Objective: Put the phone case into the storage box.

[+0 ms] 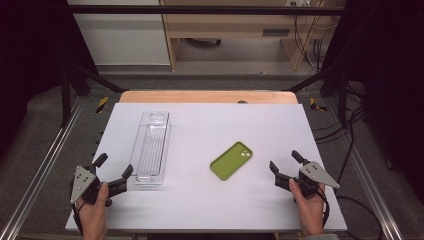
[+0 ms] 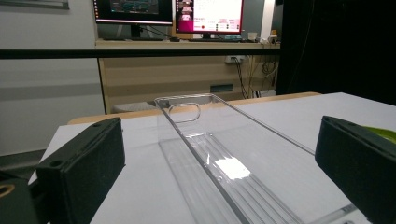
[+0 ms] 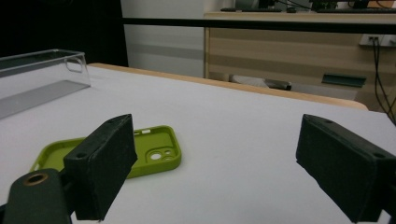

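Overhead and gripper-mounted views of a white desk [image 1: 200, 200] bearing two things. A clear plastic tray [image 1: 151, 147], long and narrow, lies on the left half of the desk with its long axis running away from the person; it is empty, with a ribbed floor and a handle cut-out in its far end wall. A green phone case [image 1: 231, 160] lies near the middle of the desk, inner side up, camera cut-out at its far end, turned at a slant, well apart from the tray.

The left hand-held gripper [image 1: 114, 172] is held at the near left corner of the desk, jaws spread wide with nothing between them, just beside the near end of the tray; in the left gripper view the tray stretches away between the two jaws. The right hand-held gripper [image 1: 283, 160] is held at the near right, jaws likewise apart and empty, pointing towards the phone case, which lies near but untouched, partly behind one jaw in the right gripper view.
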Available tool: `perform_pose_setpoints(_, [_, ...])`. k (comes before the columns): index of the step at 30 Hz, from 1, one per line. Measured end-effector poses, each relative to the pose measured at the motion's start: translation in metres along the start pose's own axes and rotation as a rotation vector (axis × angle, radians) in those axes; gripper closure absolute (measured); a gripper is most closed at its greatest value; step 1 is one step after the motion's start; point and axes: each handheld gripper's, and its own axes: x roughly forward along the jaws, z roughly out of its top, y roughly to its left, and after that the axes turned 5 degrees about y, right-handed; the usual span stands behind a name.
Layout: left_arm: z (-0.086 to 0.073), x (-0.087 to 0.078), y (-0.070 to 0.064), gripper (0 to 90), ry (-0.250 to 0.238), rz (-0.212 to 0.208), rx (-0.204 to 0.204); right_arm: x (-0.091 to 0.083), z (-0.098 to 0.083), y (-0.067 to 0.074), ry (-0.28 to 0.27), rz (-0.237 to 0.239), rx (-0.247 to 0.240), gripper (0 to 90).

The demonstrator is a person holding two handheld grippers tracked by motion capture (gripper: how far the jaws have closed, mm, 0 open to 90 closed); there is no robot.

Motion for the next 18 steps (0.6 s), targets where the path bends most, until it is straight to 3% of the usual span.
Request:
perform_pose_setpoints(4, [-0.0018, -0.0002, -0.0021, 1.4, 0.007, 0.003, -0.004, -0.0009, 0.0001, -0.0016, 0.013, 0.016, 0.033, 12.3])
perform_pose_setpoints(12, [-0.0039, -0.0003, -0.0008, 1.5, 0.014, 0.009, -0.017, -0.0003, -0.0002, -0.0004, 0.04, 0.026, 0.034, 12.5])
perform_pose_setpoints(14, [-0.0037, -0.0011, -0.0007, 1.6, 0.017, 0.014, -0.01, 0.0009, 0.0007, -0.0002, 0.084, 0.026, 0.006, 13.1])
perform_pose_setpoints(17, [-0.0018, -0.0049, 0.0015, 1.9, 0.004, 0.035, -0.004, 0.004, 0.001, -0.0018, 0.118, 0.05, 0.019, 12.9])
perform_pose_setpoints(18, [-0.0017, -0.0059, 0.0025, 1.9, 0.004, 0.04, -0.008, 0.006, 0.0022, -0.0017, 0.154, 0.04, 0.015, 12.4])
